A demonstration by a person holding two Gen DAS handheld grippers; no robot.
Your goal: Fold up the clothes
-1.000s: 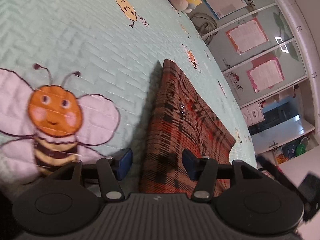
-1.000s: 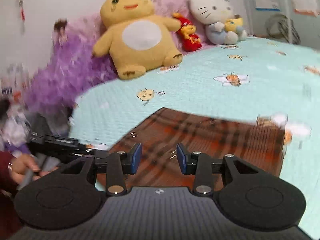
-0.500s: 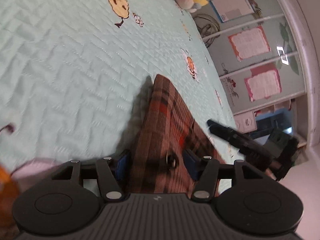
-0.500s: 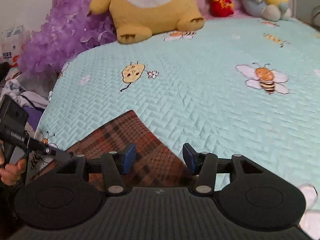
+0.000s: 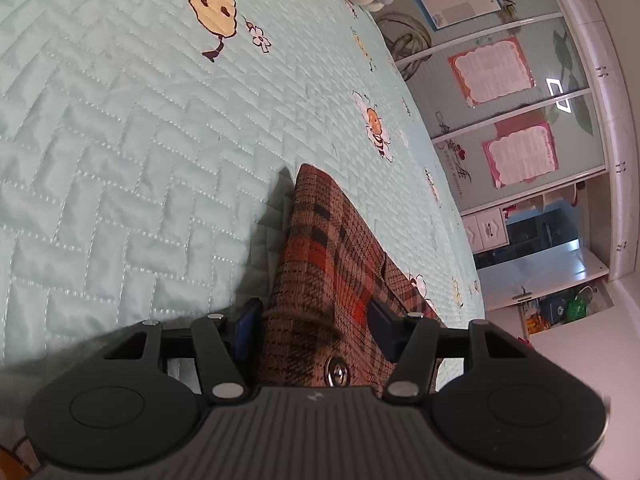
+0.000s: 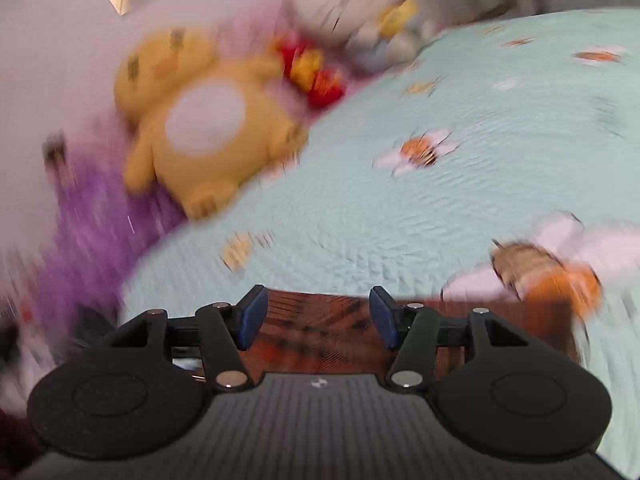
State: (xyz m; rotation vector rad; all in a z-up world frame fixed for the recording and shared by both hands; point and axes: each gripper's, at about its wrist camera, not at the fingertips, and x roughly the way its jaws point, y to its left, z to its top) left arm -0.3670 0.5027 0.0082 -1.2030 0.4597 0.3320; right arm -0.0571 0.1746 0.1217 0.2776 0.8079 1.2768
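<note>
A folded brown and red plaid garment (image 5: pixel 328 264) with a metal snap button lies on the pale green quilted bedspread (image 5: pixel 120 152). In the left wrist view my left gripper (image 5: pixel 312 330) is open, its fingers standing on either side of the garment's near end. In the blurred right wrist view the same garment (image 6: pixel 316 328) lies under and between the fingers of my right gripper (image 6: pixel 318 320), which is open with nothing visibly held.
Plush toys sit at the head of the bed: a yellow one (image 6: pixel 200 120), a red one (image 6: pixel 312 68) and a white one (image 6: pixel 344 12). A purple fluffy cushion (image 6: pixel 92 216) lies at the left. Wardrobe doors with posters (image 5: pixel 500 92) stand beyond the bed's edge.
Both grippers have moved forward over the garment. The right gripper is swinging fast, now tilted and blurred, and its jaws have widened. The other gripper has left the left view.
</note>
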